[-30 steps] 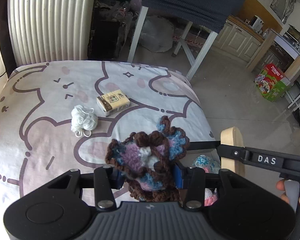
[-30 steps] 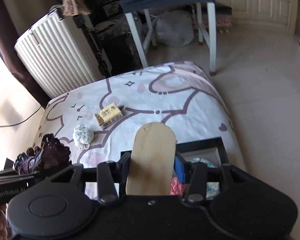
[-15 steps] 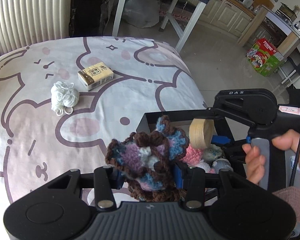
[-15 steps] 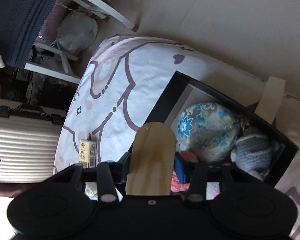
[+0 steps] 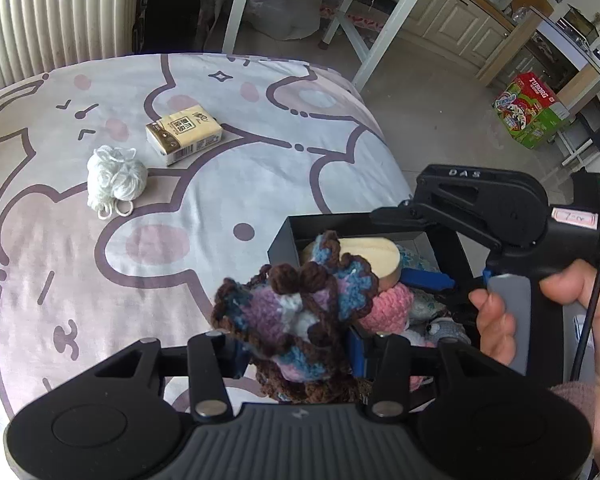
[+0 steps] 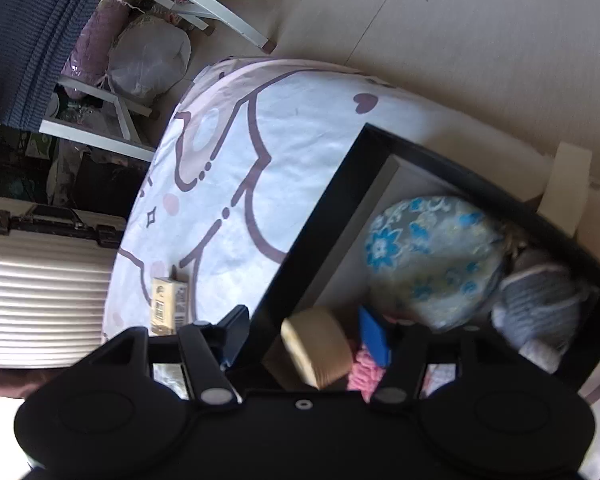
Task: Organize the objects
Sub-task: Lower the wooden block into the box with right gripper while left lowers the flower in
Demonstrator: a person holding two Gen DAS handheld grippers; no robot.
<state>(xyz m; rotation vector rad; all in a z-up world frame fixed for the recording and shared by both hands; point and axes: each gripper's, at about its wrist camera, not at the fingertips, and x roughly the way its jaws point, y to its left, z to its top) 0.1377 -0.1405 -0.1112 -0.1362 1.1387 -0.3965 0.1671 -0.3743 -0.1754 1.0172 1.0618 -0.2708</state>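
My left gripper point(image 5: 296, 354) is shut on a brown, blue and purple crochet piece point(image 5: 300, 312), held above the bed near the black box point(image 5: 284, 236). My right gripper point(image 6: 306, 336) is open over the black box point(image 6: 320, 216); the wooden block point(image 6: 318, 346) lies loose between its spread fingers, on the things in the box. In the left wrist view the block point(image 5: 374, 254) rests in the box beside a pink crochet item point(image 5: 392, 306). A white yarn ball point(image 5: 114, 176) and a tissue pack point(image 5: 184, 132) lie on the bed.
The box also holds a blue-flowered pouch point(image 6: 432, 256) and a grey knitted item point(image 6: 540, 296). A white ribbed suitcase point(image 5: 56, 12) stands behind the bed, and chair legs point(image 5: 380, 36) and floor lie beyond it. A colourful carton point(image 5: 528, 108) stands on the floor at right.
My right gripper has tipped down over the box and opened, letting the wooden block go into the box. My left gripper has kept hold of the crochet piece and drifted right toward the box.
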